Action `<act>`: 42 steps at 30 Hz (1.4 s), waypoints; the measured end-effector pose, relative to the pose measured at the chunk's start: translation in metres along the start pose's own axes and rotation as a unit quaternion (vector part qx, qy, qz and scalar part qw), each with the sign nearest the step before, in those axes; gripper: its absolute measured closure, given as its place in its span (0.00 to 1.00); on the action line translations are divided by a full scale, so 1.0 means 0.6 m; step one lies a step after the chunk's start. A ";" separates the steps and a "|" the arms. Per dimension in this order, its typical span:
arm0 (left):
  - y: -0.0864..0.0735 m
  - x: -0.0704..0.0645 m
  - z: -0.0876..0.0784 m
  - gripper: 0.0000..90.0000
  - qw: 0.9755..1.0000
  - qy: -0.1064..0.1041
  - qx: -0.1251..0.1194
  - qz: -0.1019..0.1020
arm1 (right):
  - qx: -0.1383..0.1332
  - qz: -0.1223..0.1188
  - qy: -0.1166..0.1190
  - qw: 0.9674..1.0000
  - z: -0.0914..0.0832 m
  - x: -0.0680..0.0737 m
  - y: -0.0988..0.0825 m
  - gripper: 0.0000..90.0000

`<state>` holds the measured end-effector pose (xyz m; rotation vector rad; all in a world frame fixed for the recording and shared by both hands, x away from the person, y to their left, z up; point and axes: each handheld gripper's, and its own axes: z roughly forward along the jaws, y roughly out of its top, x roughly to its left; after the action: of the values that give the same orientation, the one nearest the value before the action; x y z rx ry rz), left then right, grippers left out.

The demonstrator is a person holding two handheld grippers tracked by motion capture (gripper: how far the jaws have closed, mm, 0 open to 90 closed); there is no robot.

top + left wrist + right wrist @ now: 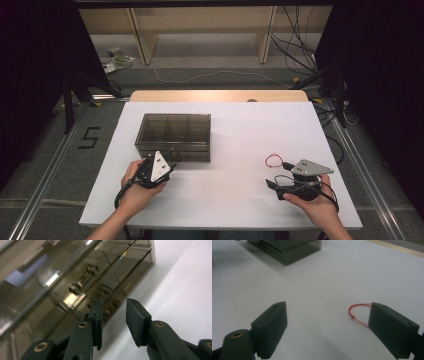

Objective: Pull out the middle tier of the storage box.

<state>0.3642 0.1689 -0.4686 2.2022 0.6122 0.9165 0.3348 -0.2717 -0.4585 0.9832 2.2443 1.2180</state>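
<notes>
Two hands are entering from the near edge of the table (235, 195), each holding a gripper. On the left, the left gripper (167, 161) is pointing at the near front wall of the smoky transparent compartment box (173, 131), which is sitting on the far-left part of the white table. Its jaws are standing partly open, with a clear gap between them and nothing held; in the left gripper view the left gripper (114, 315) is lying just before the box's front latch (75, 287), and contact cannot be determined. On the right, the right gripper (272, 184) is resting low over the table, jaws spread wide and gripping nothing. Lying just beside its right jaw is a red cord loop (357, 312), well apart from the box.
</notes>
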 end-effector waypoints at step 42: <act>0.022 -0.058 0.053 0.86 0.931 0.138 0.091 0.324 | -0.003 0.005 -0.003 1.000 -0.001 -0.002 0.000 0.18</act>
<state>0.3679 0.1256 -0.4910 2.5115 0.0693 1.5785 0.3351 -0.2728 -0.4582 0.9955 2.2336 1.2234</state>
